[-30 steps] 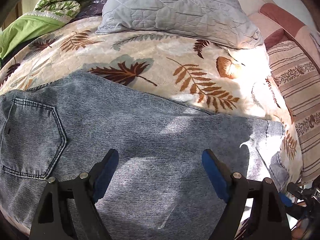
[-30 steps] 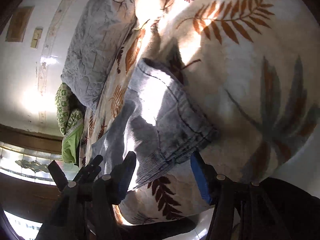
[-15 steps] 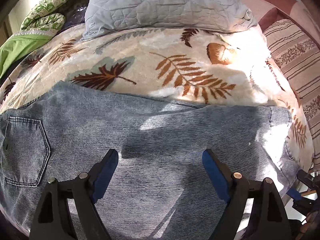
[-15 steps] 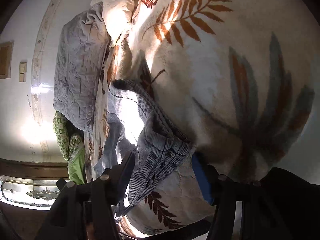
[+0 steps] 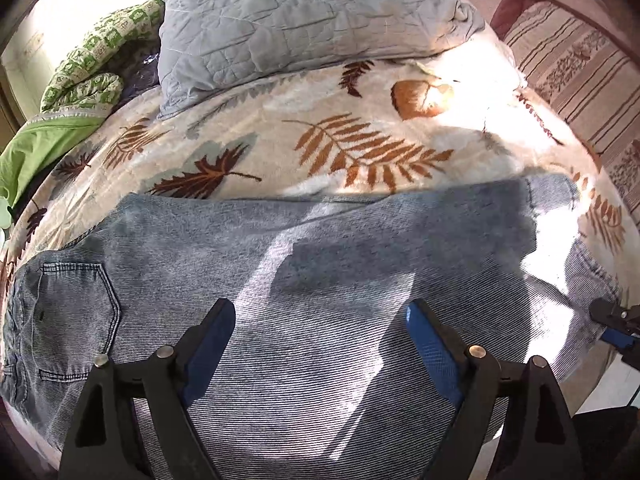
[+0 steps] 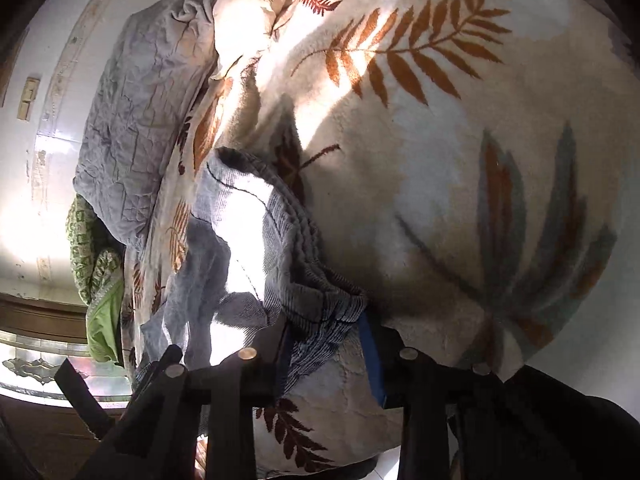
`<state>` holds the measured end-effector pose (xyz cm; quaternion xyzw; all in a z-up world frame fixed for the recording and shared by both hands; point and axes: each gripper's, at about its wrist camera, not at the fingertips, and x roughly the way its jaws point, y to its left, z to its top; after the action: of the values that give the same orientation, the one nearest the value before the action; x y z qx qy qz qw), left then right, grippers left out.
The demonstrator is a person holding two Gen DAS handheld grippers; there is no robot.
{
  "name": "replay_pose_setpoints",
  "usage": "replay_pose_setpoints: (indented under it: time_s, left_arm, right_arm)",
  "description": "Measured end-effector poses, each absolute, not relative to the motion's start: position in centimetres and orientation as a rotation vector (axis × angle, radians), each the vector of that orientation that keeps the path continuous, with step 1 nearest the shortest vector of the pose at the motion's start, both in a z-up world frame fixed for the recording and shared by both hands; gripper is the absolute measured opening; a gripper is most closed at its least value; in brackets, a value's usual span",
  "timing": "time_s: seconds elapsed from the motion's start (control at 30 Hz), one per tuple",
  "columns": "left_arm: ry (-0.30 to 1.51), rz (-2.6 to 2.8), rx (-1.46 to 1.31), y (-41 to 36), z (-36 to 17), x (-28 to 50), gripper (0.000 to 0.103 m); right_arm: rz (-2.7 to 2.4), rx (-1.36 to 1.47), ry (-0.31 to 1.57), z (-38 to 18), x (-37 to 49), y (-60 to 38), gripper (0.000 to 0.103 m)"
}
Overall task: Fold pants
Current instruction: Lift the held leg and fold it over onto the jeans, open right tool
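Pale denim pants point(image 5: 312, 280) spread flat across the leaf-print blanket point(image 5: 328, 148) on the bed, back pocket point(image 5: 72, 312) toward the left. Left gripper point(image 5: 320, 344) poised over the mid-leg, jaws wide, nothing between. Right gripper point(image 6: 324, 344) closing narrow around the bunched hem at the bed's edge.

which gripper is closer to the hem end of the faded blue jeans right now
Right. The right gripper is closing, with the bunched hem of the faded blue jeans between its jaws. The left gripper hovers open above mid-leg, away from the hem.
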<state>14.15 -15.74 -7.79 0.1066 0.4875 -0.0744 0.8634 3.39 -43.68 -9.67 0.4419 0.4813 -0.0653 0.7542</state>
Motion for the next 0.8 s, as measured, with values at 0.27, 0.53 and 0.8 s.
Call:
replay_pose_setpoints:
  time_s: [0.27, 0.53, 0.8]
  left_arm:
    - [0.959, -0.125, 0.263, -14.0, -5.8, 13.6, 0.089]
    - [1.084, -0.136, 0.218, -11.4, -9.8, 15.3, 0.097]
    - [1.065, -0.216, 0.038, -9.0, -8.6, 15.2, 0.085]
  right_arm:
    - [-0.17, 0.77, 1.037, -7.5, 4.0, -41.8, 0.027]
    - [-0.161, 0.606, 0.97, -2.9, 4.5, -39.0, 0.026]
    - [0.027, 0.428, 0.812, 5.5, 6.3, -30.0, 0.025]
